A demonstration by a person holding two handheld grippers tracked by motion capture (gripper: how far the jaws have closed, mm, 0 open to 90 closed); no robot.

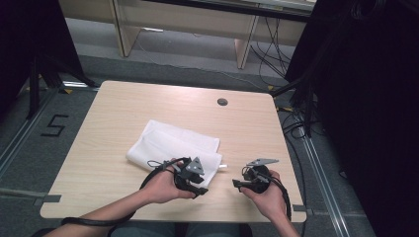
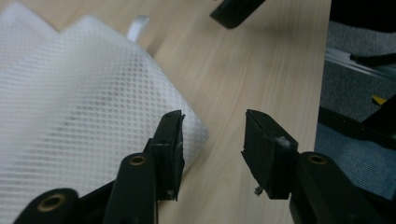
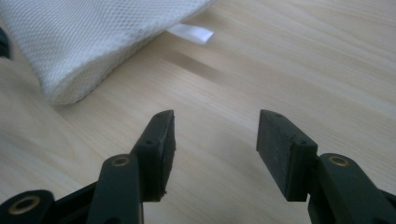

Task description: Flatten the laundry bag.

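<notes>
A folded white mesh cloth (image 1: pixel 173 143) lies near the middle of the wooden table (image 1: pixel 113 113), with a small white tag (image 1: pixel 223 167) sticking out at its right corner. My left gripper (image 1: pixel 201 189) hovers at the cloth's near right corner. In the left gripper view the left gripper (image 2: pixel 212 140) is open, nothing between its pads, and its left jaw stands over the cloth's edge (image 2: pixel 84 93). My right gripper (image 1: pixel 237 183) is held to the right and points toward the cloth. In the right gripper view the right gripper (image 3: pixel 215 140) is open over bare wood, short of the cloth (image 3: pixel 93 37) and tag (image 3: pixel 191 32).
A round cable hole (image 1: pixel 222 101) sits near the table's far edge. Dark curtains stand at both sides, with cables (image 1: pixel 296 123) on the floor at the right. A taped "5" (image 1: pixel 54 126) marks the floor at the left. Bare wood surrounds the cloth.
</notes>
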